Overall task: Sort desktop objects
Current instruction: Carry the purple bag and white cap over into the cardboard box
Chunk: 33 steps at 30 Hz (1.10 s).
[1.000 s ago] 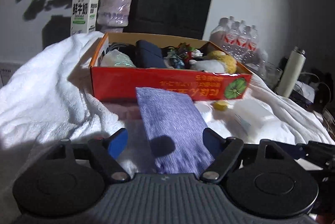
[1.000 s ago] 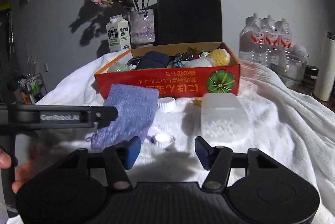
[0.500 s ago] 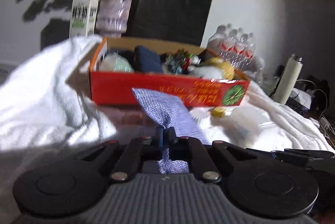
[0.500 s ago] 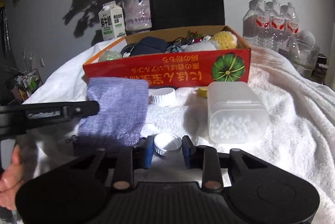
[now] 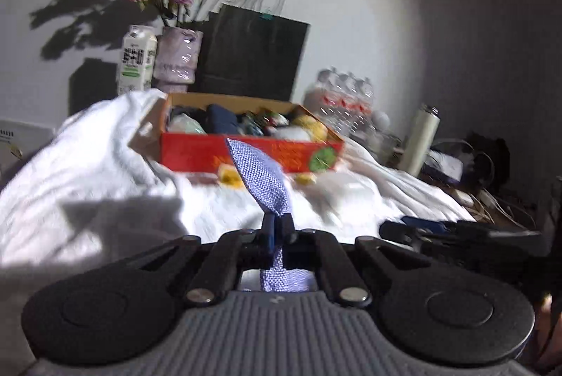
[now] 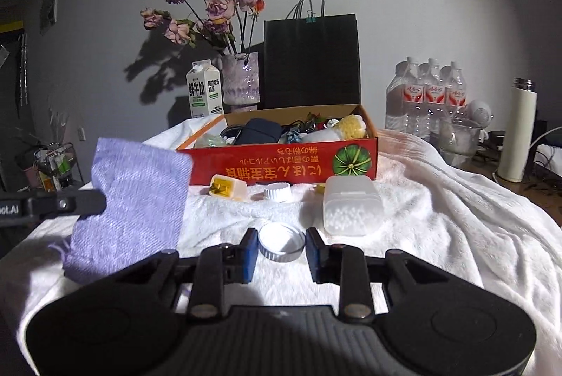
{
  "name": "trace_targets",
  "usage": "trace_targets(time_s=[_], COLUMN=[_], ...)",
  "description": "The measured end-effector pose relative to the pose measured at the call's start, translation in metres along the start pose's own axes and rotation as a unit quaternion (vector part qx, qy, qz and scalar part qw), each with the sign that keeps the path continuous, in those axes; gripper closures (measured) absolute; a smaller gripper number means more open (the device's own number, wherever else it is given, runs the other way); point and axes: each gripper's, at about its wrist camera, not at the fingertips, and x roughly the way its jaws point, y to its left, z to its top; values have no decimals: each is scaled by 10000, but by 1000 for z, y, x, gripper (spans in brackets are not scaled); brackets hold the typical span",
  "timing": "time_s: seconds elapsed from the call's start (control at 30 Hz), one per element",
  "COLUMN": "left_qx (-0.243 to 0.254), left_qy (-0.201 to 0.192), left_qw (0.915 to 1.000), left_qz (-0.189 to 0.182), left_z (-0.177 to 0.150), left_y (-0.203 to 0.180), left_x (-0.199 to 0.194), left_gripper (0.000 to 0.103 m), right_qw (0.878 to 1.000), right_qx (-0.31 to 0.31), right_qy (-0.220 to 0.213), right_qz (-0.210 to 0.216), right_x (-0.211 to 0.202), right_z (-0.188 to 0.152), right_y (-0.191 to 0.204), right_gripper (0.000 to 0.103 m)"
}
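Note:
My left gripper (image 5: 277,223) is shut on a purple woven cloth pouch (image 5: 260,175), which sticks up from the pads, lifted off the white blanket. In the right wrist view the same pouch (image 6: 137,200) hangs at the left from the left gripper (image 6: 95,199). My right gripper (image 6: 281,244) is shut on a white screw cap (image 6: 281,240), held open side up between the blue pads. Behind stands the red cardboard box (image 6: 281,161), filled with several items. In front of it lie a yellow-and-white plug (image 6: 226,188), another white cap (image 6: 277,192) and a translucent box of white beads (image 6: 351,209).
A white blanket (image 6: 439,200) covers the table. Along the wall stand a milk carton (image 6: 203,91), a vase of flowers (image 6: 240,79) and a black paper bag (image 6: 311,59). Water bottles (image 6: 426,95), a glass jug (image 6: 458,138) and a cream flask (image 6: 520,133) are at the right.
The left jaws closed on the purple pouch and lifted it off the blanket. The right jaws closed on the white cap. Both grippers drew back from the box and rose a little.

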Motion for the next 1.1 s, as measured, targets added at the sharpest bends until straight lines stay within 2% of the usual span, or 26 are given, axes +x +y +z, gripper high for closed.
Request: trace_targets(time_s=[0.13,0.4,0.67,0.87,1.1], left_qx=[228,639,627,606,384], left_qy=[43,-63,-71,-435,-613], left_qw=[9992,9977,9979,9972,9961], left_qz=[-326,-228,-168,-82,-505], left_z=[-7,-3,0,30,96], left_y=[-24,-49,-48,-34,-5], left_x=[-9,-15,-5,9,57], left_gripper=[99,99,98,98,98], right_qw=[9999,9991,9988,9988,9973], right_qx=[-93,50,232,148,-136], right_qy=[13,-413,-408,-460,-722], right_qz=[58,71,117,-21,-80], right_x=[-11,-40,-38,-27,-9], right_z=[-8,-9,-11,3,54], right_y=[7,-2,-13,-20,-33], right_gripper=[75,75,75,75,75])
